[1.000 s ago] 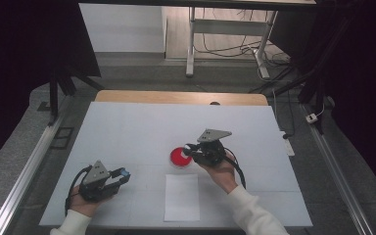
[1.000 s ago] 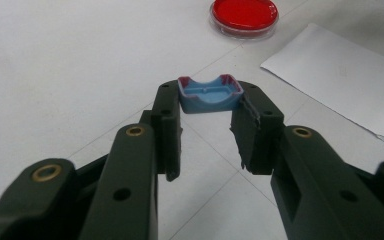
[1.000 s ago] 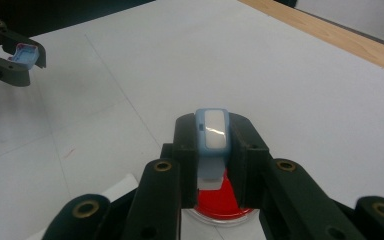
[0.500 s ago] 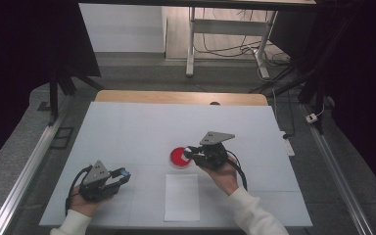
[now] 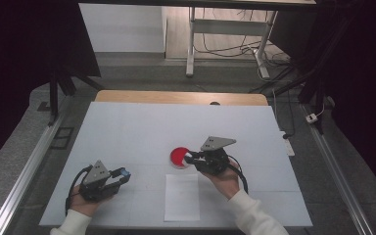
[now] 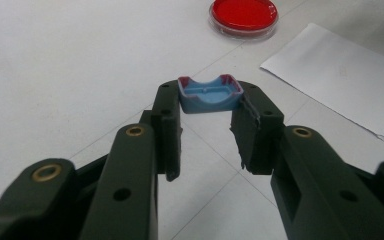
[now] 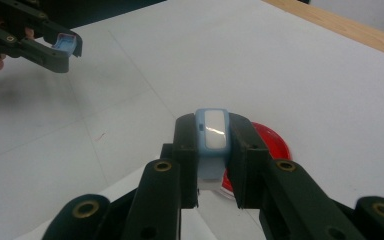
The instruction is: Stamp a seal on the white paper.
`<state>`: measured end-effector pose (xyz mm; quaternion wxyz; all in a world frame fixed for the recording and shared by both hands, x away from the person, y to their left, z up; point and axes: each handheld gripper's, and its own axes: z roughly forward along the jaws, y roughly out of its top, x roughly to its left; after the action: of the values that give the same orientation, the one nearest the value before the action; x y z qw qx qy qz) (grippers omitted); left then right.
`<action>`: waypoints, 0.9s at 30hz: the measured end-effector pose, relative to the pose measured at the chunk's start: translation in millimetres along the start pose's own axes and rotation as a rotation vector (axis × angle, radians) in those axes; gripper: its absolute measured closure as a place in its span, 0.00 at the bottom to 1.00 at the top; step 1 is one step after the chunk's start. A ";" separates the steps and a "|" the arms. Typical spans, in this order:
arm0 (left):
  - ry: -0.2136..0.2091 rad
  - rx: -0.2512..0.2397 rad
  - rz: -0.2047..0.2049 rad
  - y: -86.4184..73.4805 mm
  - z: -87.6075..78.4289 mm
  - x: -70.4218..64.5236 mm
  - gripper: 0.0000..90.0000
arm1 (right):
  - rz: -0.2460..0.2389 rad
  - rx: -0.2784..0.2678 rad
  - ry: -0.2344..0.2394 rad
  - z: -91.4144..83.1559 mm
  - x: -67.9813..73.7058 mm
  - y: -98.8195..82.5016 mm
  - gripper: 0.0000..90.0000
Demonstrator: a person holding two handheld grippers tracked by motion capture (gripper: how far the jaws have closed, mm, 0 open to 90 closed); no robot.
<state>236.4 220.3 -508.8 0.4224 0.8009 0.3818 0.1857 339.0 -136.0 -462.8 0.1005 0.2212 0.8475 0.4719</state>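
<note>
The right fingers [image 7: 214,150] are clamping a small blue-and-white tool [image 7: 213,137] between their pads, its white face turned up; in the high view it is sitting at the tip of the right fingers [image 5: 192,157], directly over the near rim of the red dish [image 5: 178,156]. Beneath and beyond those fingertips, the red dish [image 7: 272,145] is resting flat on the counter [image 7: 305,70]. The left fingers [image 6: 207,125] are gripping a blue cap [image 6: 210,94] with red-edged corners, its hollow side facing up, well apart from the dish [image 6: 243,16] ahead of them; the high view shows the left fingers [image 5: 120,175] holding it just above the counter [image 5: 137,132]. A white sheet [image 5: 182,197] is lying between the two hands, to the near side of the dish.

Judged step: bringing the tool down to the red surface. To do it well, the right fingers should be keeping their clamp firm, lowering the tool slowly and squarely inside the rim, and touching lightly so the dish is not sliding. The left fingers should be keeping the cap level and clear.
</note>
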 end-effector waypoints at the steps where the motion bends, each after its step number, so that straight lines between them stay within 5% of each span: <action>1: 0.000 0.000 0.000 0.0 0.0 0.0 0.72 | -0.005 0.003 -0.001 -0.3 0.6 -0.1 0.84; 27: -0.003 -0.001 -0.002 -0.3 -0.4 0.2 0.72 | -0.047 0.059 0.052 1.2 19.7 -10.6 0.84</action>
<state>236.2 220.8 -508.8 0.4236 0.8005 0.3818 0.1843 319.1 -130.7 -471.6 0.0830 0.1919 0.8684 0.4497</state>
